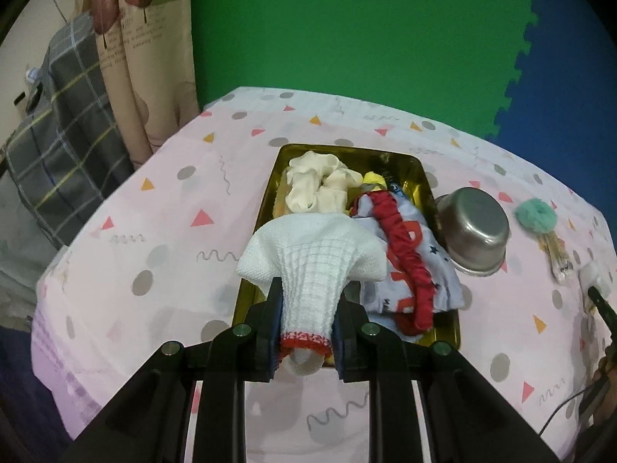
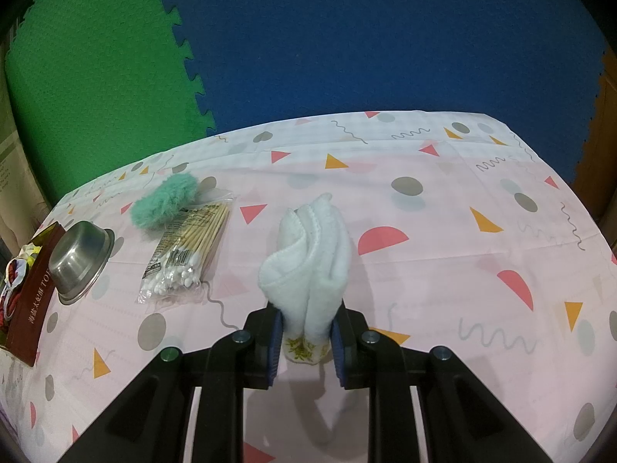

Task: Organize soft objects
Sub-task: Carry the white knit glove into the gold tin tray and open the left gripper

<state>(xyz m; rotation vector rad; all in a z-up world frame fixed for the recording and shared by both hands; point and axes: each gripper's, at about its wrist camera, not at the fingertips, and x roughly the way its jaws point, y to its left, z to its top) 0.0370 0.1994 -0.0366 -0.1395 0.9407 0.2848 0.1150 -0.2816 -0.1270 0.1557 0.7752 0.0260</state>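
Above the gold tray (image 1: pixel 418 177), left gripper (image 1: pixel 306 322) tilts down clamping white glove (image 1: pixel 312 258).

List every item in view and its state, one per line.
Left gripper: shut on white knit glove, above gold tray.
Right gripper: shut on white towel.
Gold tray: holds cloth items.
Steel bowl: upside down.
Cotton swab packet: lying flat.
Green scrunchie: on tablecloth.

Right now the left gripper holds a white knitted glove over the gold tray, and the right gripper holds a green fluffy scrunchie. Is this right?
Not quite. The right gripper holds a white towel, as the right wrist view shows; the green scrunchie lies on the table. The left gripper does hold the white glove over the gold tray.
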